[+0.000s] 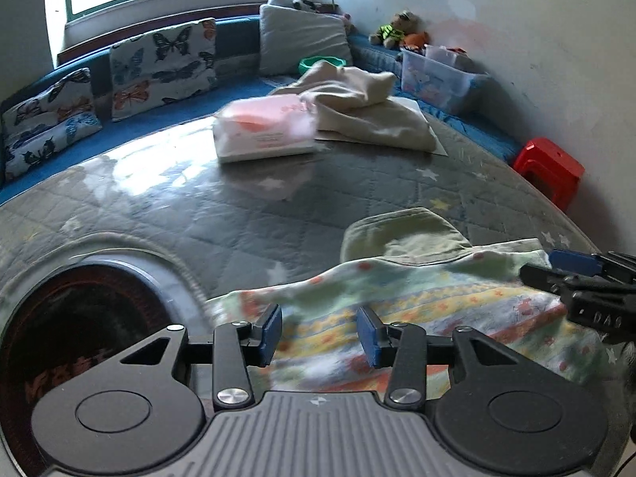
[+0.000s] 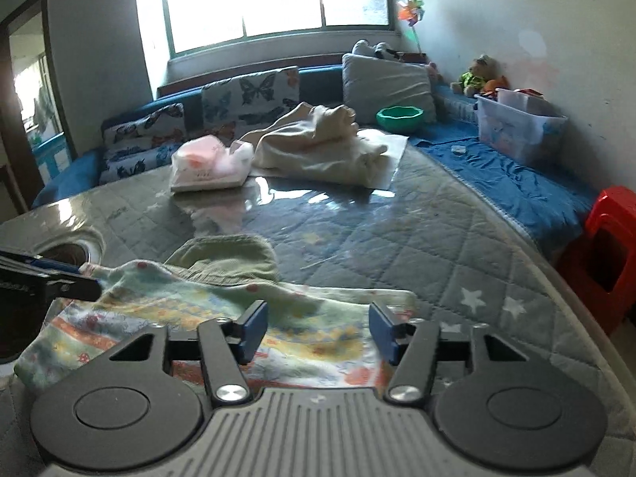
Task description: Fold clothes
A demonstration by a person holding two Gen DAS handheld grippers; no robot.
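A small patterned garment with an olive-green collar part lies flat on the quilted grey table cover; it also shows in the right wrist view. My left gripper is open just above the garment's left part. My right gripper is open above its right part, and shows in the left wrist view at the right edge. A cream garment lies crumpled at the far side, also seen in the right wrist view.
A pink-and-white tissue pack lies beside the cream garment. A round inset burner sits at the table's left. Butterfly cushions, a clear storage bin, a green bowl and a red stool surround the table.
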